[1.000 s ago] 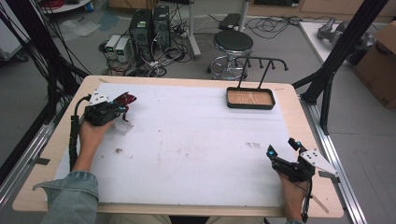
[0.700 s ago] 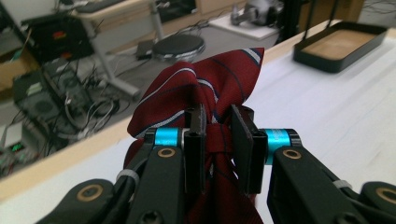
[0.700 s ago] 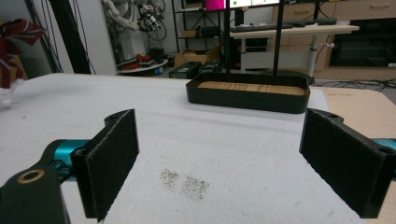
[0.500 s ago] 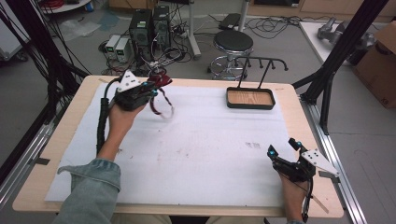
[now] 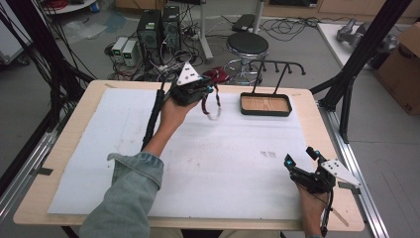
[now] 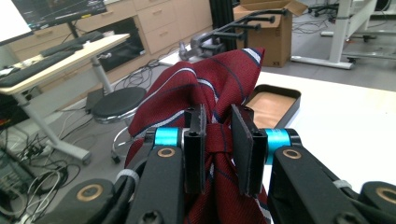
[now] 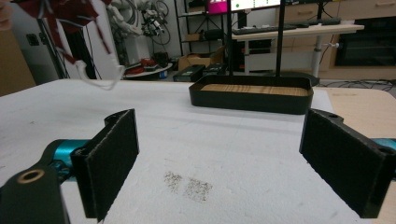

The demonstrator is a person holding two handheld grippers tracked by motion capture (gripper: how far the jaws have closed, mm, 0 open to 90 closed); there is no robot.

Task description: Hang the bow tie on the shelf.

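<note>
A dark red striped necktie [image 6: 210, 88] is bunched between the pads of my left gripper [image 6: 218, 140], which is shut on its knot. In the high view my left gripper [image 5: 212, 90] is held above the table's far edge, left of the black tray. The tie [image 5: 218, 77] sticks out past it and a thin loop dangles below. The black tray with a wooden floor [image 5: 265, 104] carries a black hook rack [image 5: 277, 64]. My right gripper [image 5: 299, 157] rests at the near right corner, open, its pads wide apart with nothing between them [image 7: 222, 135]. From there the tie [image 7: 70, 14] hangs at upper left, the tray [image 7: 254, 98] straight ahead.
A white foam sheet [image 5: 124, 148] covers the wooden table. Behind the far edge stand a black stool [image 5: 246, 45] and computer boxes with cables [image 5: 158, 29]. Black frame posts [image 5: 356, 59] rise at the right, and a cardboard box [image 5: 403, 64] sits beyond them.
My left hand has carried the tie from the table's far left toward the back middle and upward, nearer the tray. The right gripper has stayed still and open.
</note>
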